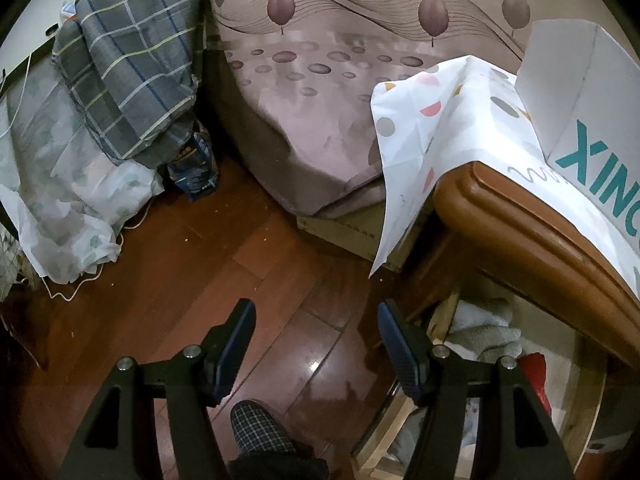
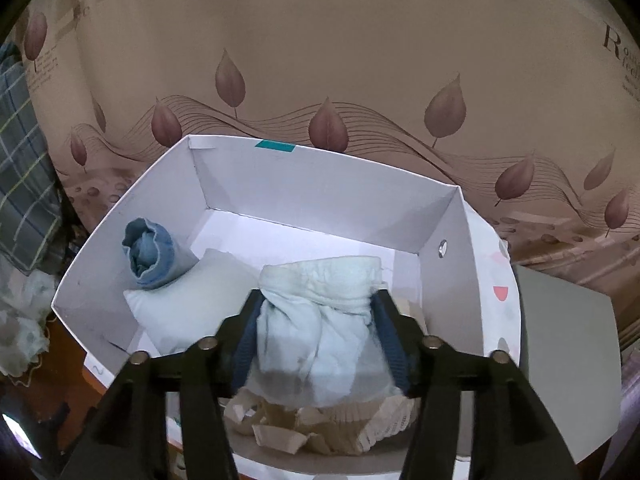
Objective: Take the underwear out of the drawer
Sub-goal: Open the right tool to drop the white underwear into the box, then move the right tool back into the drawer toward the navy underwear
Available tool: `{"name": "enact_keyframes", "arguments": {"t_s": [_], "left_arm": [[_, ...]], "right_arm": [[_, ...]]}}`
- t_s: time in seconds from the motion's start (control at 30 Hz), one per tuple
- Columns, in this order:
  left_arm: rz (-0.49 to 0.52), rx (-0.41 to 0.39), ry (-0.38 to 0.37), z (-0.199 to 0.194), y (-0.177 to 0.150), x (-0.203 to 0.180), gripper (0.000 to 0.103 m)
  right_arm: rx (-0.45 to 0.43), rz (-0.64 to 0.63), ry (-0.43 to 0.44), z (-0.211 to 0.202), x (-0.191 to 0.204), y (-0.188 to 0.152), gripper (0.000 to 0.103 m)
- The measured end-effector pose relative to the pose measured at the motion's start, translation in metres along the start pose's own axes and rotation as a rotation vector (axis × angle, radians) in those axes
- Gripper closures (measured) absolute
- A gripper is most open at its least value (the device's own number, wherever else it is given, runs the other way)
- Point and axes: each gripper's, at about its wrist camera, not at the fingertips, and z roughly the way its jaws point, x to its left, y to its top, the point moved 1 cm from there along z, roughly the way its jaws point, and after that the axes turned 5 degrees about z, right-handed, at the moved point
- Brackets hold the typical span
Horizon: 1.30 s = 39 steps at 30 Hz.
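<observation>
**Right gripper holds rolled underwear over white box; left gripper idle**

Right gripper (image 2: pixel 318 320): fingers clamped on either side of a pale blue rolled underwear bundle (image 2: pixel 320 320), held above the open white cardboard box (image 2: pixel 320 184). In the box: blue rolled underwear (image 2: pixel 150 254) leaning on a white folded piece (image 2: pixel 192 304) at left; beige lace garment (image 2: pixel 320 428) beneath the held bundle.

Left gripper (image 1: pixel 316 344): jaws wide, nothing between them, over the wooden floor (image 1: pixel 200 280). Open drawer (image 1: pixel 452 360) just to its right, with pale folded fabric (image 1: pixel 484 328) inside.
</observation>
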Motion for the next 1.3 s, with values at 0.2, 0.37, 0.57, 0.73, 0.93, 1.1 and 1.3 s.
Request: {"name": "enact_keyframes", "arguments": {"t_s": [0.2,0.37,0.57,0.73,0.93,1.1,1.3], "left_arm": [[0.007,0.008,-0.011,0.002,0.001,-0.003,0.038],[0.008,0.010,-0.009,0.002,0.000,-0.003,0.038],[0.008,0.021,-0.022,0.002,0.000,-0.001,0.038],[0.019,0.024,-0.027,0.002,-0.001,-0.003,0.038],[0.030,0.037,-0.040,0.003,-0.002,-0.010,0.038],[0.051,0.047,-0.050,0.005,-0.003,-0.014,0.038],[0.064,0.073,-0.066,0.009,-0.004,-0.018,0.038]], "right_arm": [[-0.041,-0.005,-0.019,-0.013,0.001,0.004,0.023],[-0.083,0.003,-0.001,-0.043,-0.004,0.003,0.019],[-0.023,-0.048,0.027,-0.085,-0.011,-0.033,0.016],[0.138,-0.068,0.058,-0.095,-0.022,-0.089,0.013],[0.415,-0.048,0.087,-0.047,-0.030,-0.172,0.013],[0.626,0.028,0.118,0.021,-0.029,-0.229,0.013],[0.778,0.028,0.086,0.082,-0.013,-0.276,0.009]]}}
